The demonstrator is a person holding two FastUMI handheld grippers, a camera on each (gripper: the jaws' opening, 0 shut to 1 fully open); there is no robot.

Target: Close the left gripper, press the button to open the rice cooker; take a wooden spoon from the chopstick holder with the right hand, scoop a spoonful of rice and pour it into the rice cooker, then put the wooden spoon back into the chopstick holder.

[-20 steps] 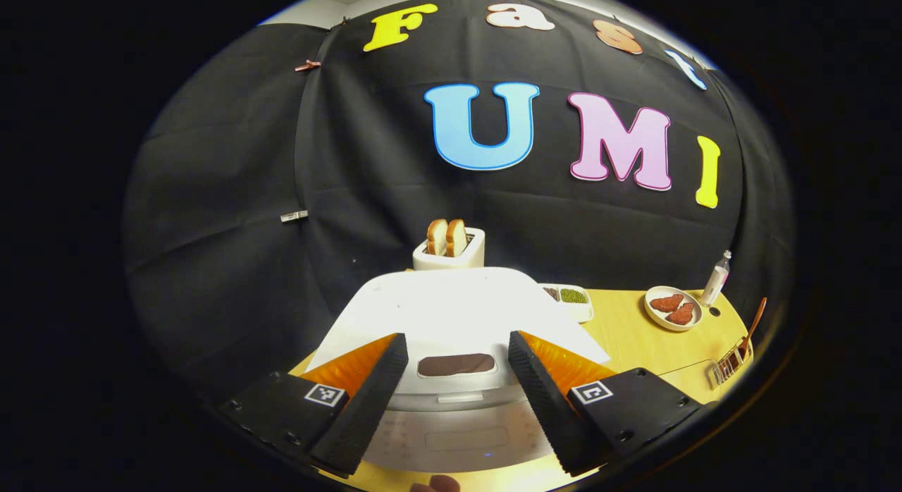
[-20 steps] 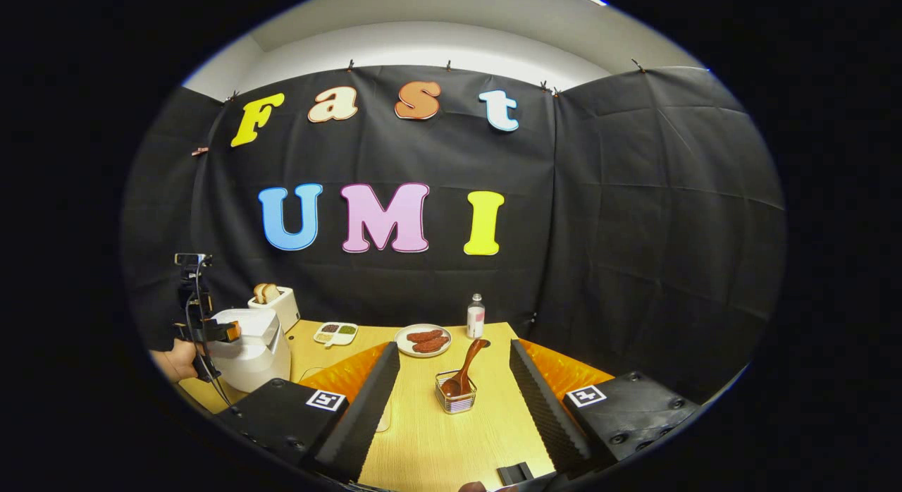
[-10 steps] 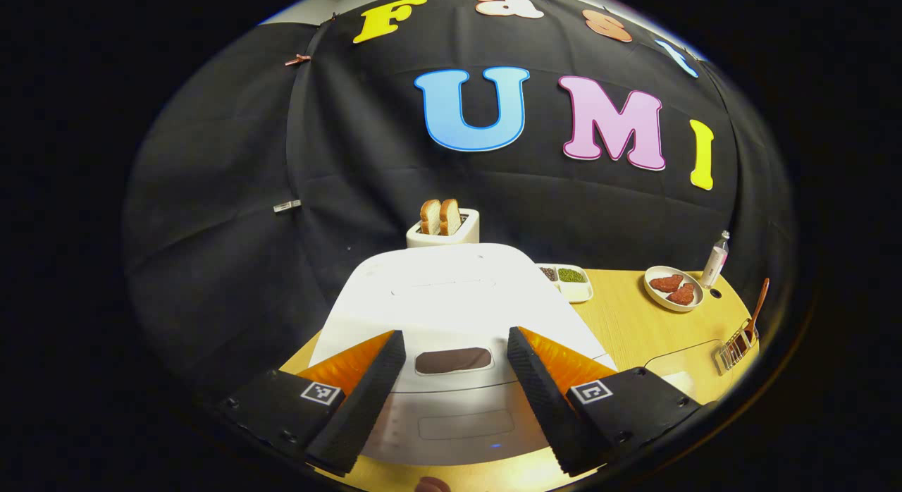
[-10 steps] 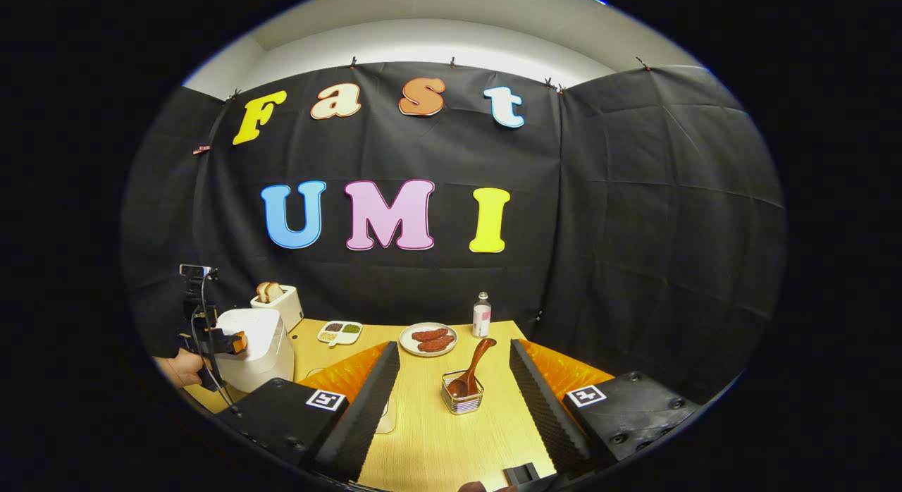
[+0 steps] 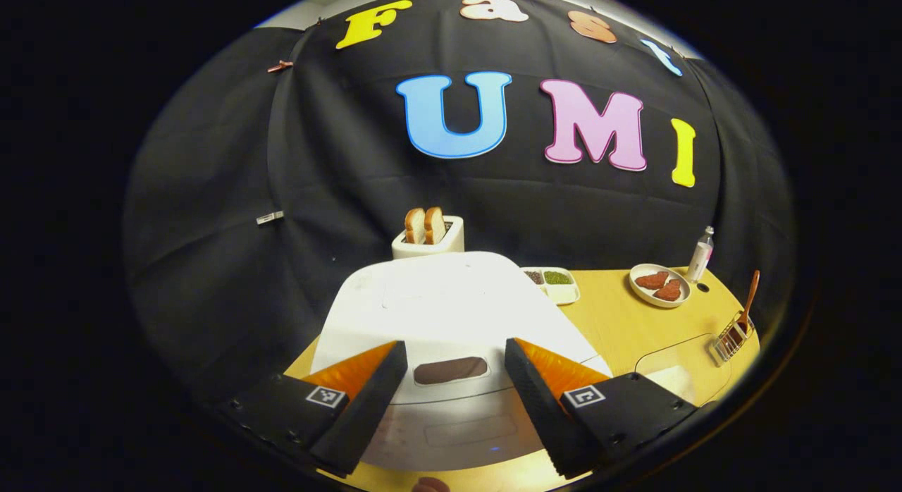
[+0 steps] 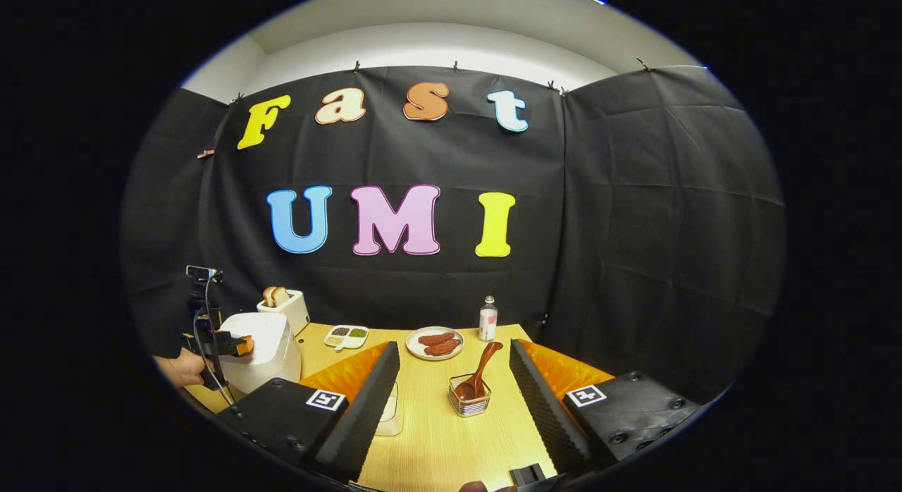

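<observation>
Against the frame a second back, the left gripper [image 5: 451,400] sits slightly further back from the white rice cooker [image 5: 451,309]; more of the cooker's front panel shows below the dark button [image 5: 451,370]. Its jaws remain spread wide, one to each side of the button, nothing between them. In the right gripper view the chopstick holder [image 6: 470,404] has slid a little right and lower, and a clear container [image 6: 389,414] now edges out from behind the left finger.

The right gripper [image 6: 454,400] is likewise released, empty, over the table [image 6: 437,450]. The wooden spoon [image 6: 479,376] stands tilted in the chopstick holder, ahead of the fingers and apart from them.

Hard to make out: the cooker lid is overexposed in the left gripper view, detail washed out; it looks closed. We cannot tell what the clear container holds. A hand [image 6: 180,369] is cut off at the left edge.

Surface: pale wood table. On it, a toaster [image 5: 428,238] with two slices behind the cooker, a divided dish [image 5: 552,279], a plate [image 6: 435,342] of reddish pieces, a small bottle [image 6: 487,318]. Black cloth walls, pale ceiling above.
</observation>
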